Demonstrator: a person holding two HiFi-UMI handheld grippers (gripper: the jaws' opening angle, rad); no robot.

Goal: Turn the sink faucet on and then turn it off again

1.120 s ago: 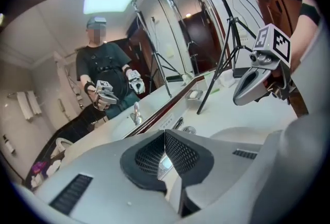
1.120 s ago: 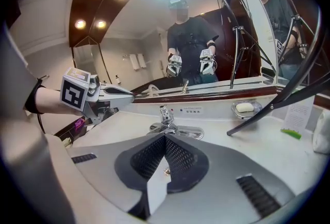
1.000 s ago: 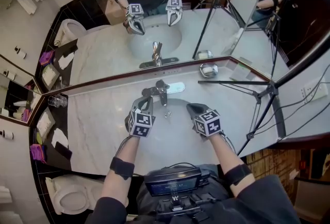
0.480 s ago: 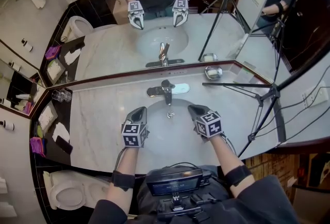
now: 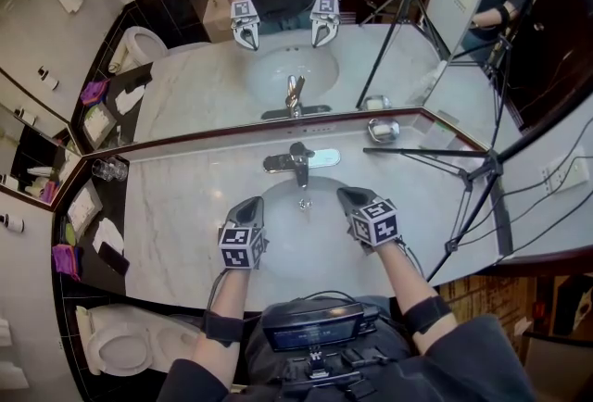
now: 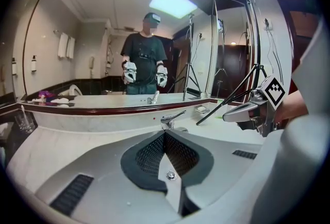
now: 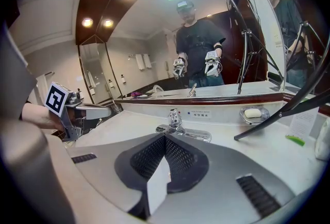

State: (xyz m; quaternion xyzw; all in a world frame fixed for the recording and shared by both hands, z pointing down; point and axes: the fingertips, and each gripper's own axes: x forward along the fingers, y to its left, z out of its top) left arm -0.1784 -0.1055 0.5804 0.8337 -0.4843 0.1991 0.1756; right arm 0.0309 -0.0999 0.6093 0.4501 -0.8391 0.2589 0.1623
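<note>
The faucet stands at the back of the sink basin. It is ahead of both pairs of fingers and between them, and neither pair touches it. The left gripper hovers over the basin's left side, its jaws pressed together on nothing. The right gripper, likewise closed and empty, hovers over the right side. Each gripper view shows the faucet just beyond the jaw tips. A soap dish lies beyond the right fingers, by the mirror.

backsplash label print too small to read
</note>
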